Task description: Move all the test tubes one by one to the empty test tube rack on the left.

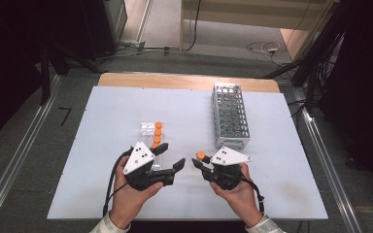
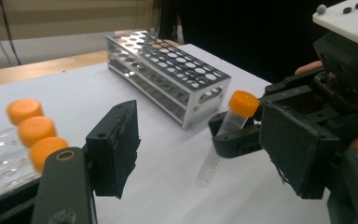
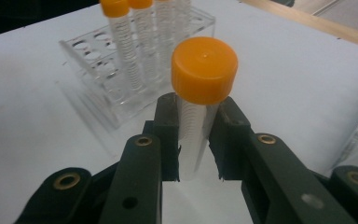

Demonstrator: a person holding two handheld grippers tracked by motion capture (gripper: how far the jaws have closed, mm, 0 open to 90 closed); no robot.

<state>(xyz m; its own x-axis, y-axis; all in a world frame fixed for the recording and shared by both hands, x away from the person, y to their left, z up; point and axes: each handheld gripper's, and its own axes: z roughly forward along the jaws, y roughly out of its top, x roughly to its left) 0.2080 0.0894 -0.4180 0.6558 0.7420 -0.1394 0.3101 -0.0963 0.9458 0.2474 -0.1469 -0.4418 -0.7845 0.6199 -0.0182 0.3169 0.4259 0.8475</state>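
- Carrying: right gripper (image 3: pixel 193 140) clamps a clear plastic tube with orange cap (image 3: pixel 200 88); left gripper (image 2: pixel 205 154) released, empty.
- Next, I judge: lower it upright into the metal perforated rack (image 1: pixel 229 115).

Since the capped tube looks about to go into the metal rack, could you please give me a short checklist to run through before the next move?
1. Right gripper shut on the orange-capped tube: ok.
2. Cap fully on the tube: ok.
3. Left gripper jaws open, nothing between them: ok.
4. Metal rack has free holes at its near end: ok.
5. Remaining tubes upright in the clear rack: ok.
6. Tube contents: cannot tell.
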